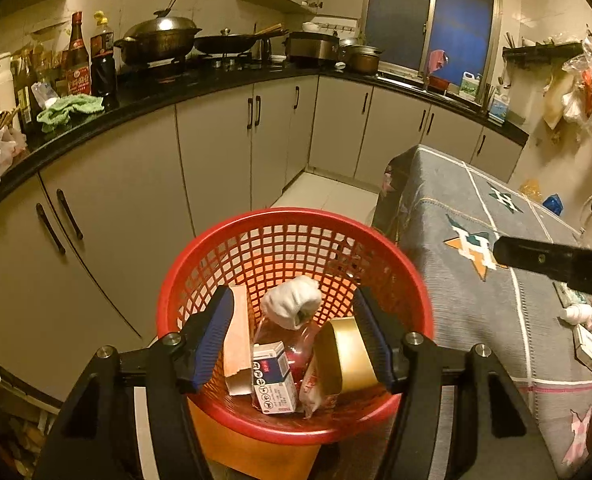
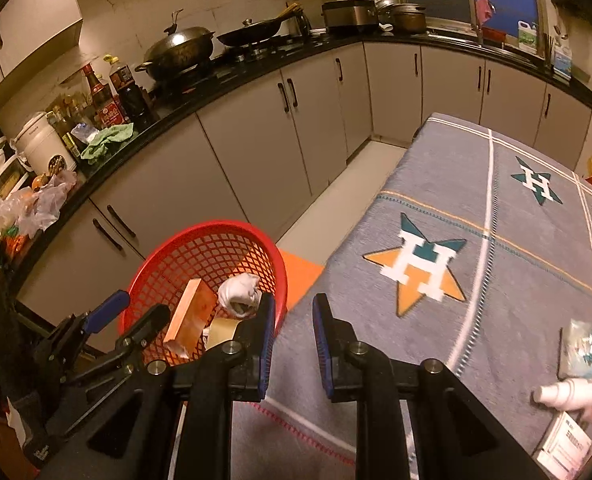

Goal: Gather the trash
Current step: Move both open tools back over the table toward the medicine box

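Grey tablecloth [image 2: 475,280] edge just beside red basket [image 1: 296,220] — open floor beyond. Basket holds crumpled tissue [image 1: 292,306], carton [image 1: 274,380], gold tin [image 1: 349,356]. Left gripper [image 1: 296,344] agape above, empty; right gripper [image 2: 294,342] narrowly parted, empty, over cloth edge.

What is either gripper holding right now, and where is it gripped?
Nothing. The left gripper is open above the red basket, with the trash lying loose inside. The right gripper has a narrow gap between its pads, with nothing in it, over the table's edge.
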